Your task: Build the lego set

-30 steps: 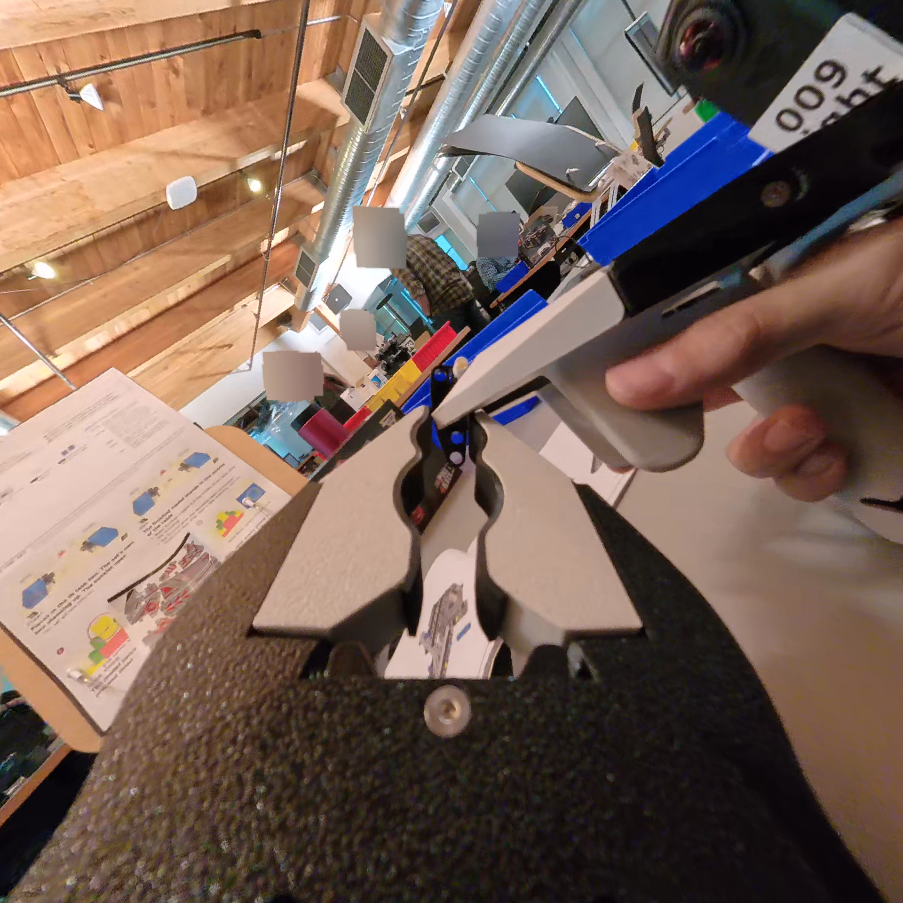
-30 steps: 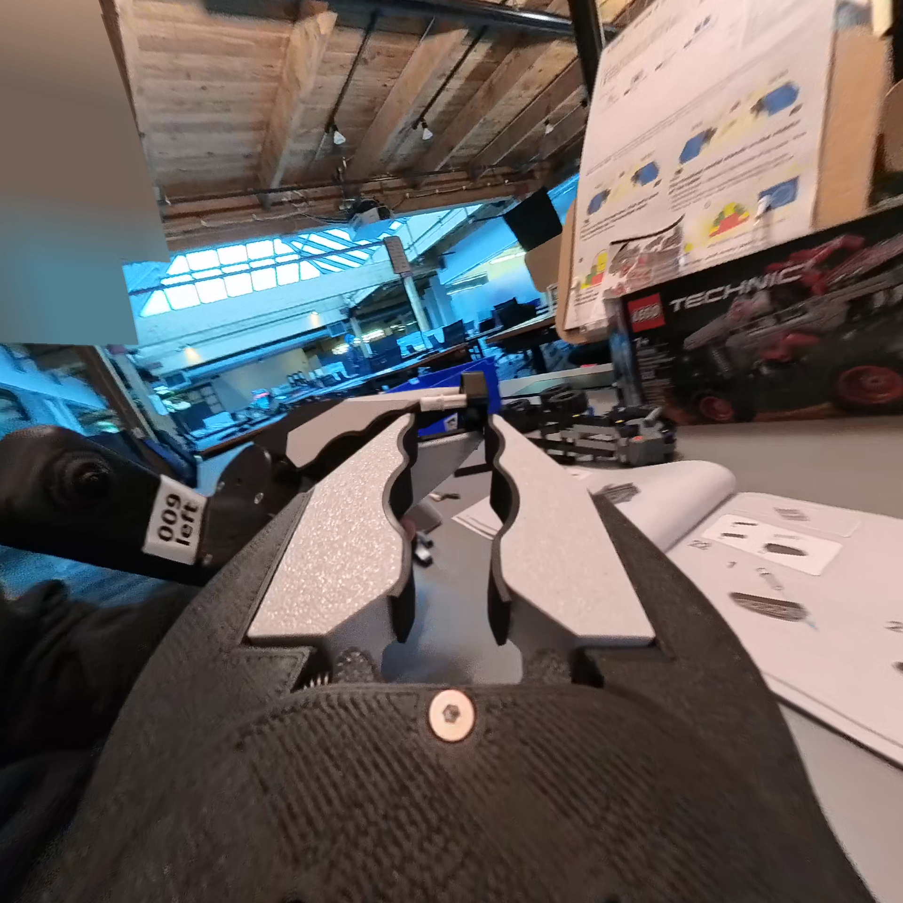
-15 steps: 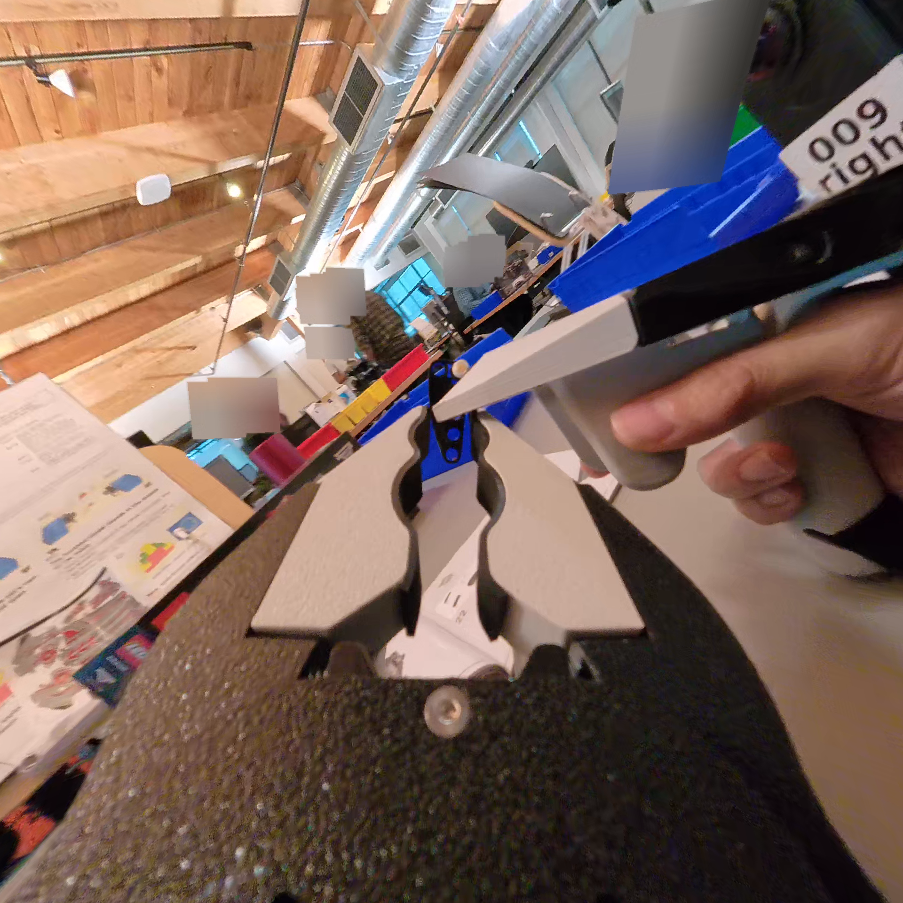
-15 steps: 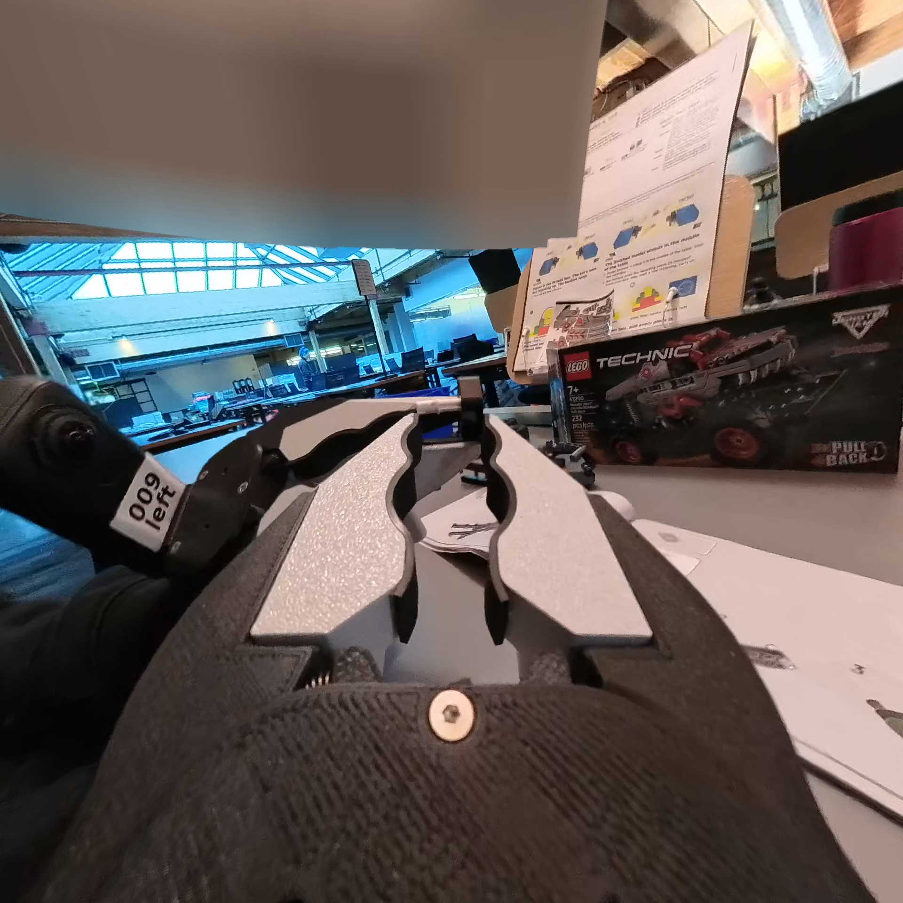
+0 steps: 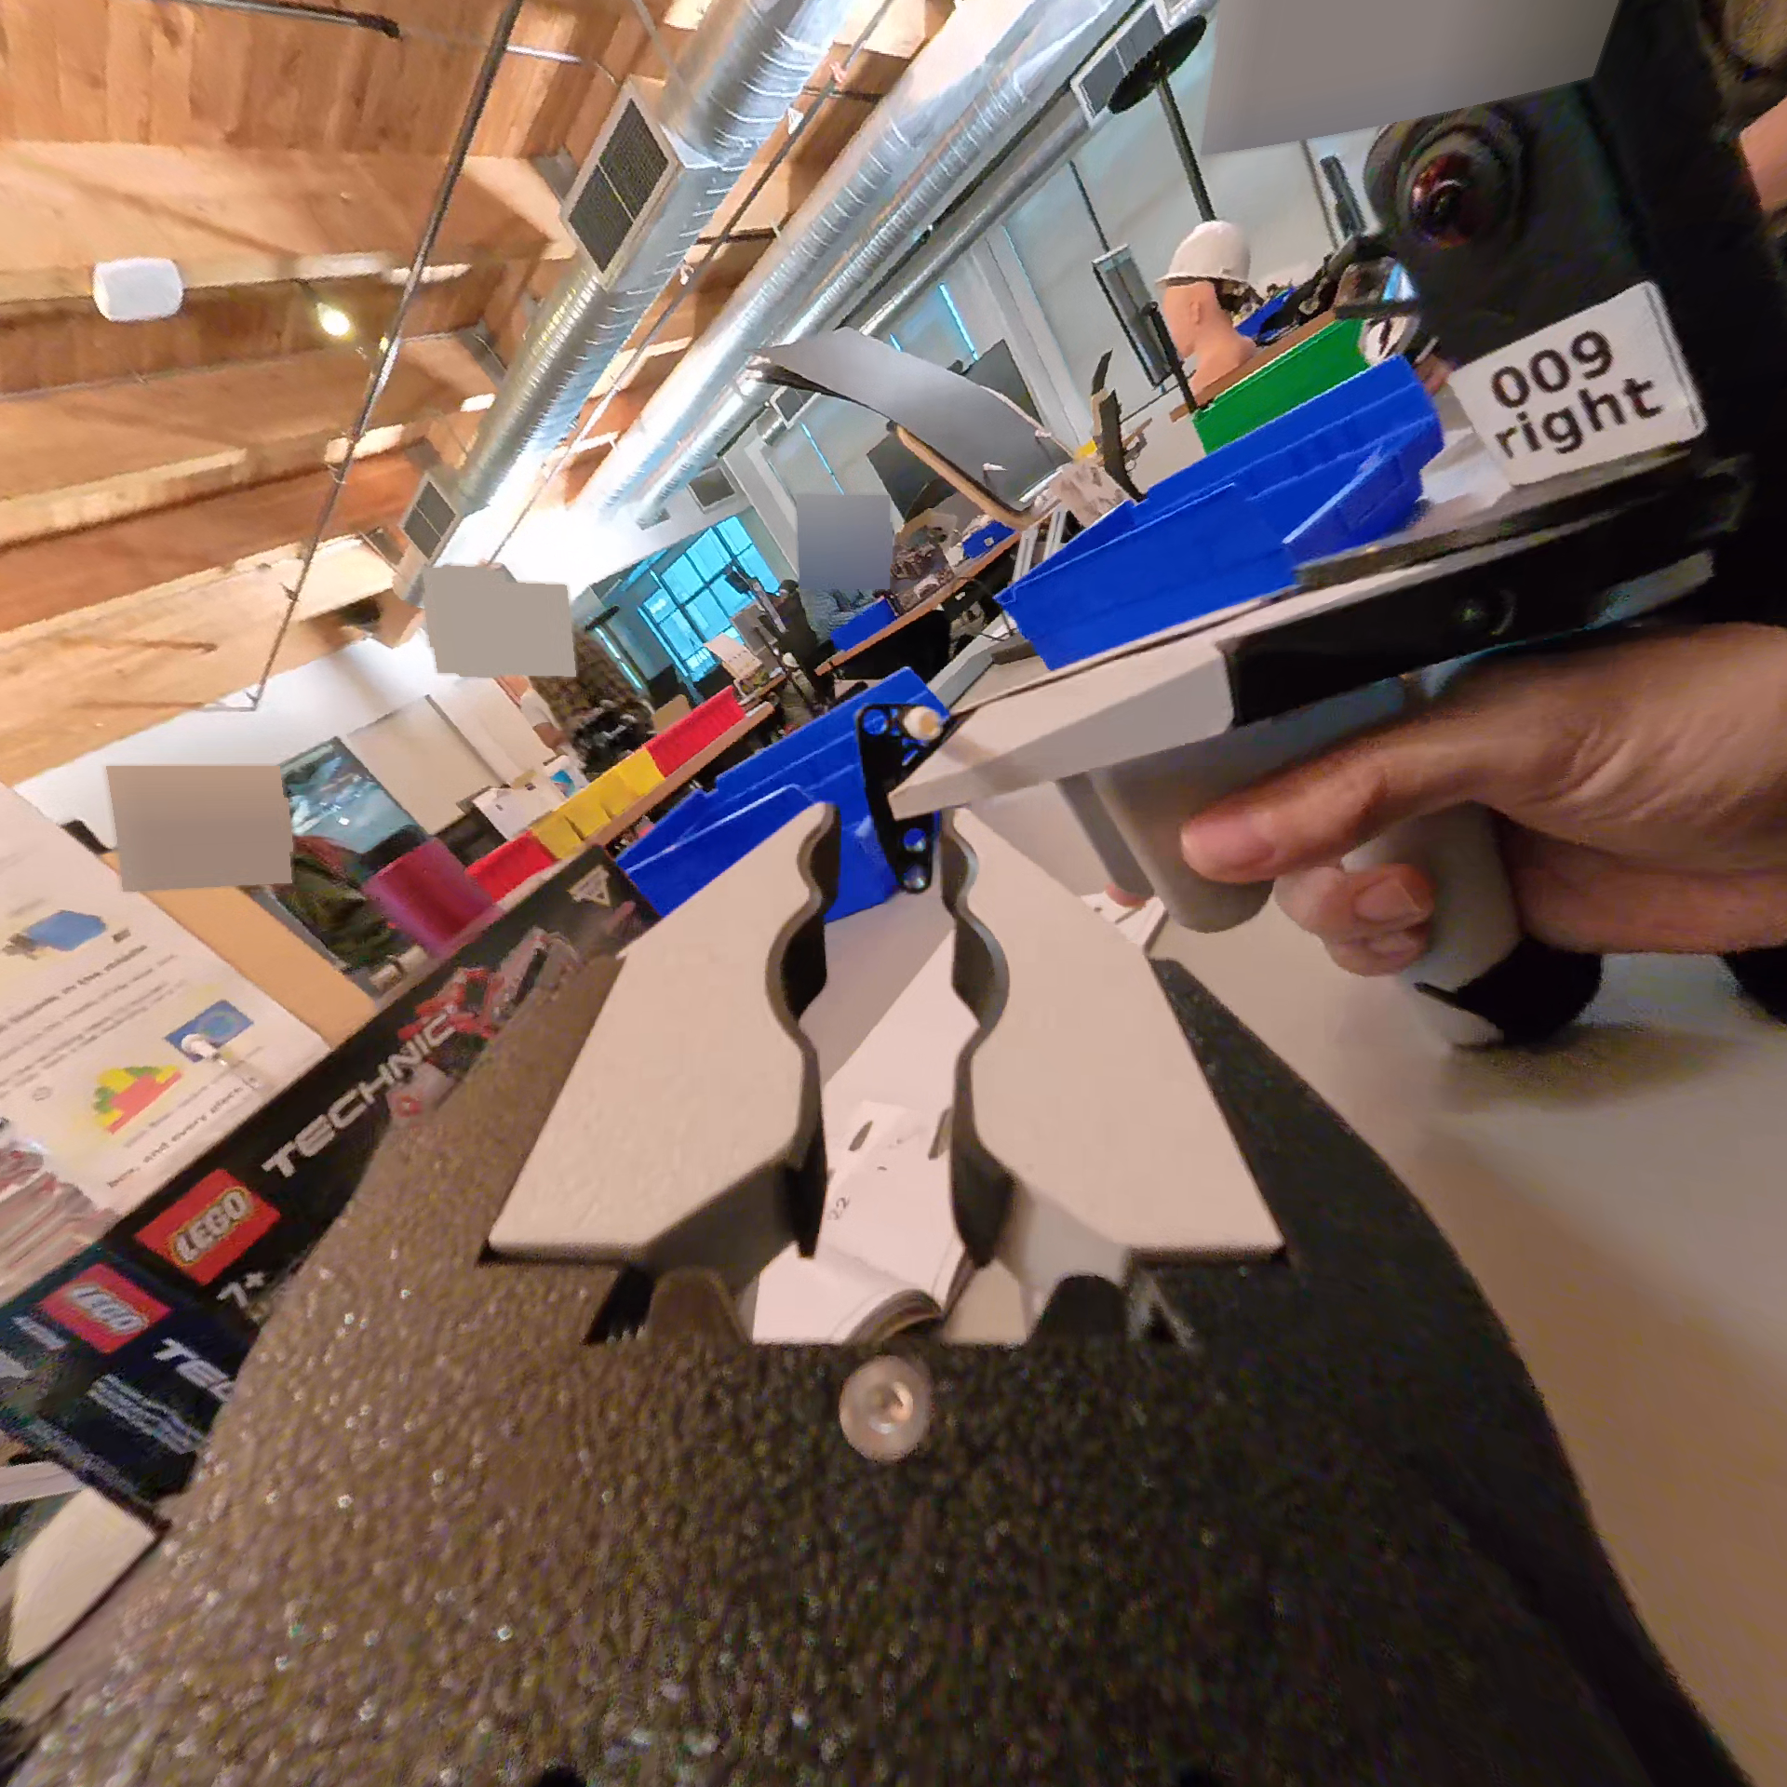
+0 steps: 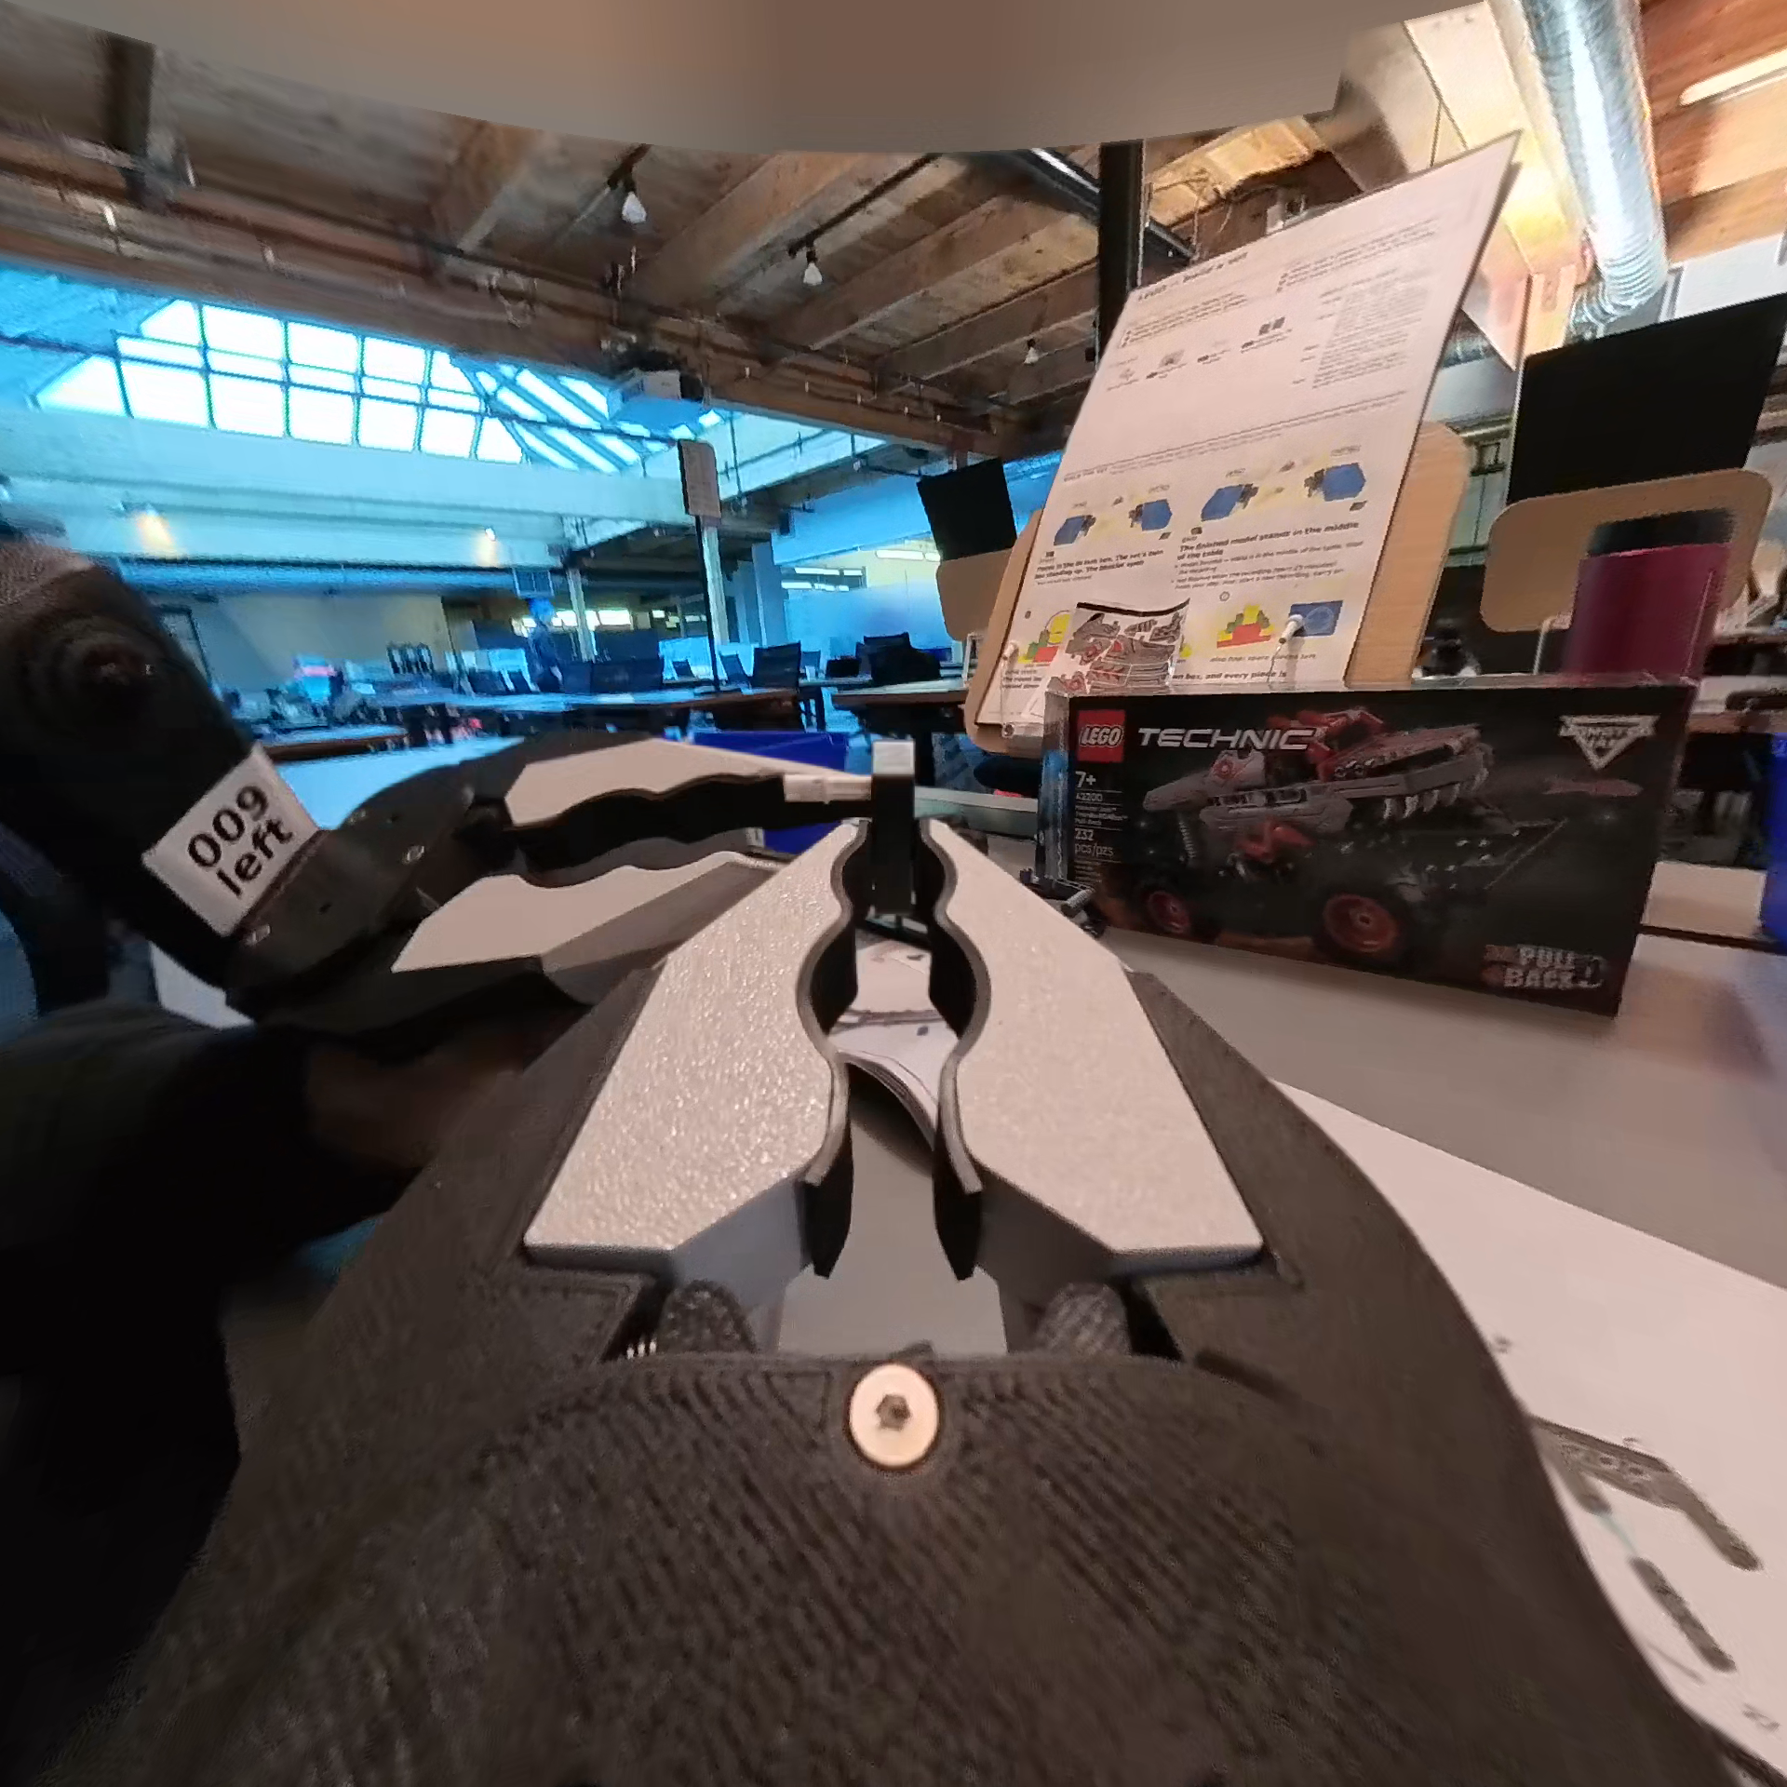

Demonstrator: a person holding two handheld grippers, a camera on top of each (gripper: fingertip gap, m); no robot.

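I hold the black beam (image 6: pixel 891 839) upright in my right hand-held gripper (image 6: pixel 891 870), its fingers closed on the beam's lower part. My left hand-held gripper (image 6: pixel 783 788) comes in from the left of the beam, closed on a pale pin (image 6: pixel 822 789) whose tip touches the beam's top hole. In the left wrist view the black beam (image 5: pixel 894 798) shows several open holes, and the pale pin (image 5: pixel 917 719) sits at the uppermost one; I cannot tell whether it is fully seated. The set box (image 6: pixel 1354 832) stands on the table (image 6: pixel 1450 1064) to the right of the beam, beyond it, and the open instruction booklet (image 6: pixel 1547 1305) lies below and right of the beam. A partly built dark assembly (image 6: pixel 1069 894) rests at the box's left foot. I judge the build to be at an early stage: one pin is being joined to one beam, and most of the model remains to be assembled.
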